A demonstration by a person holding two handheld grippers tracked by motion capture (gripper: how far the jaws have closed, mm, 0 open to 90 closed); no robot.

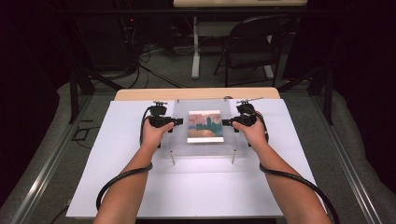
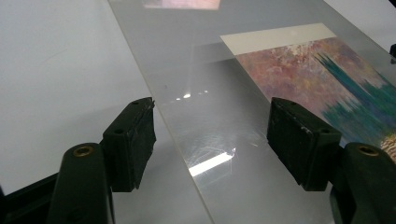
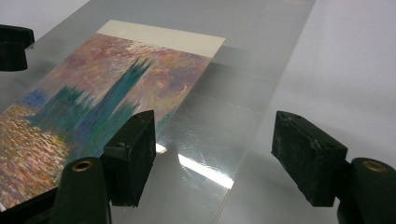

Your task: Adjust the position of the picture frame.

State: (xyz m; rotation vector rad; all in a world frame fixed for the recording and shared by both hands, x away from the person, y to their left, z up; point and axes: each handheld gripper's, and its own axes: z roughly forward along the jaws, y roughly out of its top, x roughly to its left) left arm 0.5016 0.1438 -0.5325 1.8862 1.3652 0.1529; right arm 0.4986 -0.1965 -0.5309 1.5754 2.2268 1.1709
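Both forearms reach forward, grippers flanking clear panel (image 1: 205, 128).

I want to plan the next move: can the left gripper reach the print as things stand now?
Probably not directly. The left gripper stands open at the left edge of the clear sheet, and the print seems to lie under that sheet. The sheet looks to be in the way; its edge is free to grasp.

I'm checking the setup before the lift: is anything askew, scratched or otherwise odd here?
Little stands out. The clear acrylic sheet sits square on the white table, raised on small legs, with the colourful painted print centred. The sheet shows fine scuffs near the left gripper and the right gripper, both open at its edges.
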